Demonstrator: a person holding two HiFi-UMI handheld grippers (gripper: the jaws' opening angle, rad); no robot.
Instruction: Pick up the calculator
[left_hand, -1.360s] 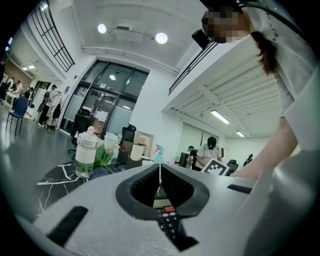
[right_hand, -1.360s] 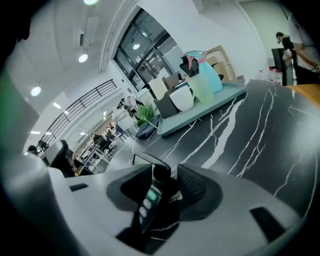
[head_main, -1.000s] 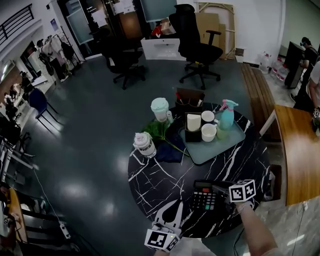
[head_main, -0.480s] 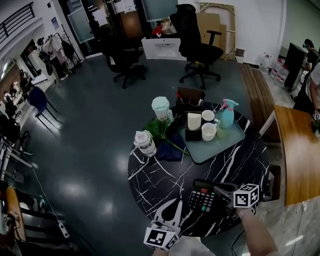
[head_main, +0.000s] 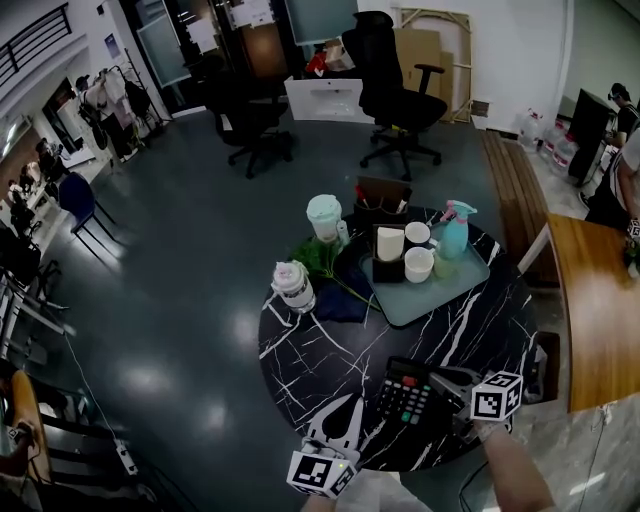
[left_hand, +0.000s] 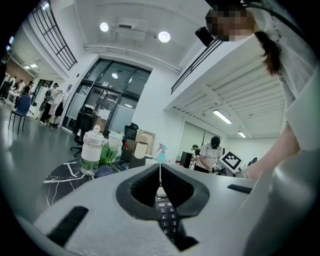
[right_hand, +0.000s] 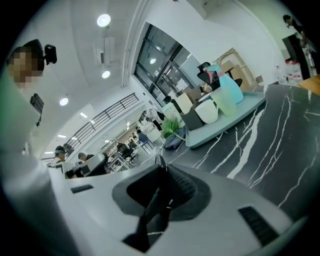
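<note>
The black calculator (head_main: 403, 393) lies near the front edge of the round black marble table (head_main: 320, 355). My right gripper (head_main: 436, 384) reaches in from the right and is shut on the calculator's right edge. In the right gripper view the calculator (right_hand: 150, 210) shows edge-on as a thin dark slab pinched between the ridged pads of the right gripper (right_hand: 161, 162). My left gripper (head_main: 349, 402) rests just left of the calculator with its tips together and nothing in them. Past the left gripper (left_hand: 160, 172), its own view shows the calculator's keys (left_hand: 166, 216).
A teal tray (head_main: 440, 300) at the back of the table carries white cups (head_main: 418, 263) and a teal spray bottle (head_main: 453, 232). A clear bottle (head_main: 294, 287), a lidded cup (head_main: 323, 217) and green leaves (head_main: 320, 258) stand at the left. A wooden counter (head_main: 600, 300) is at the right.
The right gripper's jaws have closed on the calculator's right edge and risen a little, tipping that side up. The left gripper has stayed where it was.
</note>
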